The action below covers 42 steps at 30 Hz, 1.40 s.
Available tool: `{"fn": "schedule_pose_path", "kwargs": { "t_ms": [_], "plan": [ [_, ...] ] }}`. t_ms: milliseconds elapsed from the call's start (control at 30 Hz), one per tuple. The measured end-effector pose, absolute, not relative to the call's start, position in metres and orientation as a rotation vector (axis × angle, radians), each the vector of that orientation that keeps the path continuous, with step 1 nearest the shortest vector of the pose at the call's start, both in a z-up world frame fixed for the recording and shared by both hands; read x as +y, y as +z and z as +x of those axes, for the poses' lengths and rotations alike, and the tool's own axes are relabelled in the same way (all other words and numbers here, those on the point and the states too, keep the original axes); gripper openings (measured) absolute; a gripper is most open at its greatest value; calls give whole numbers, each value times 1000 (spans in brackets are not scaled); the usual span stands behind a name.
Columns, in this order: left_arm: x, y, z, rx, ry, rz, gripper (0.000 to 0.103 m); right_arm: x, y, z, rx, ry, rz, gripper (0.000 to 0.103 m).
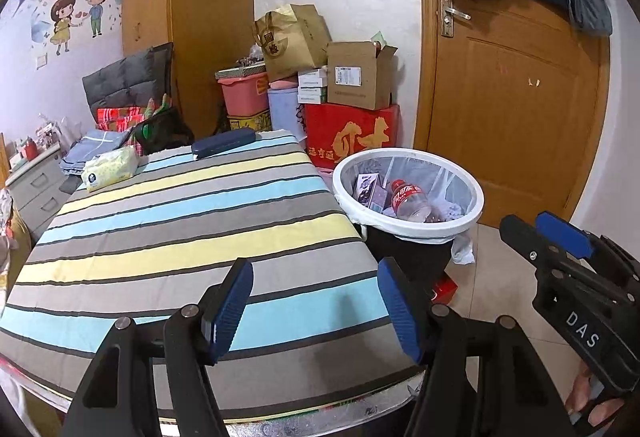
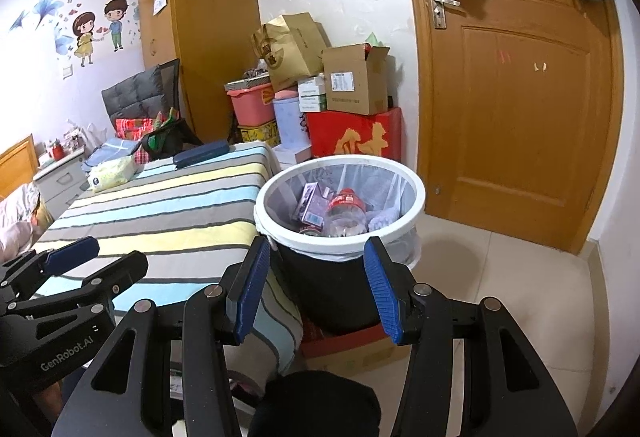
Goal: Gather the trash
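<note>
1. Nearest the left wrist camera, the left gripper [image 1: 316, 301] hangs over the near edge of the striped cloth-covered desk [image 1: 168, 221], its blue-padded fingers [image 1: 230, 311] spread wide and holding nothing.
2. Likewise the right gripper [image 2: 316, 289] has its blue-padded fingers [image 2: 380, 293] wide apart and empty, hovering just in front of the bin.
3. Beside the desk's right edge stands the round white-rimmed trash bin with a clear liner [image 2: 416, 197], on the tiled floor [image 2: 500, 277].
4. Inside the bin lie a clear plastic bottle with a red label [image 1: 408, 199] and a small purple carton [image 2: 312, 205].
5. At the desk's far end rest a yellow tissue pack [image 1: 108, 167] and a dark blue oblong case [image 1: 224, 143].
6. Behind the bin, a stack of cardboard and red boxes [image 1: 356, 109] sits near the wooden door [image 1: 520, 97].
</note>
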State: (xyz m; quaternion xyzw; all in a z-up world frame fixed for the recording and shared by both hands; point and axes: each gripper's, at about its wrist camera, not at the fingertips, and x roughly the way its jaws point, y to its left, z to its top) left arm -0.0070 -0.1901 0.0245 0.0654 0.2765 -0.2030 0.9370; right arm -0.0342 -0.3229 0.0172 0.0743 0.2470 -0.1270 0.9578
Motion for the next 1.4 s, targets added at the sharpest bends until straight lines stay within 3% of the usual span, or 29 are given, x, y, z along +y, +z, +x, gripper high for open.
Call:
{"fn": "schedule_pose_path", "kwargs": {
  "t_ms": [1400],
  "plan": [
    [-188, 32, -18, 548, -411, 130, 64, -318, 26, -38, 492, -268, 136, 51]
  ]
}}
